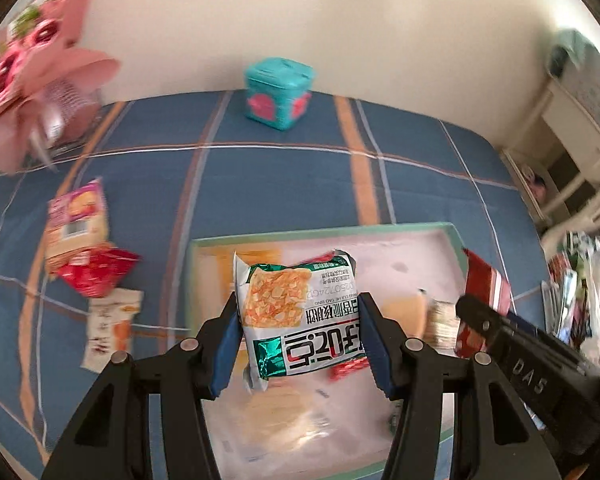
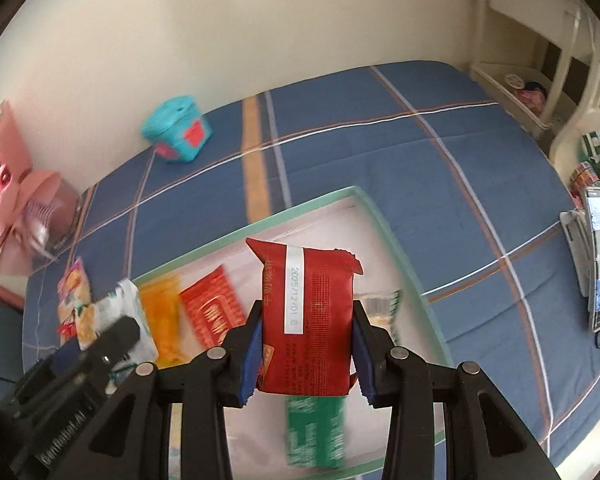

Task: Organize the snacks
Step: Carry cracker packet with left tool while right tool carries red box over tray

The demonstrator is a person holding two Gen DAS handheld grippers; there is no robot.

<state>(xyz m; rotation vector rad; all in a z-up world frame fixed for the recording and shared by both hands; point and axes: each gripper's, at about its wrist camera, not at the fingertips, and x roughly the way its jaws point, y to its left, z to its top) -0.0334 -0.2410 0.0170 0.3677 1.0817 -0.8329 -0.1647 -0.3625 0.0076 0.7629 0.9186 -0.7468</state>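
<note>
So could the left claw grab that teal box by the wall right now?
Probably not: the left claw is shut on a white and green snack packet, so its jaws are full. The teal box itself stands unobstructed.

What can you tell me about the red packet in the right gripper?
The red packet is a small sealed pouch of glossy foil-like film, pillow-shaped, with crimped, notched ends. A white strip with a printed date runs along it, beside fine white dotted print. It stands roughly upright, clamped at its two sides between the blue pads of the right gripper, whose jaws are shut on it. It hangs in the air above the tray with the green rim; nothing but the pads touches it. The left view shows it too, at the right.
</note>
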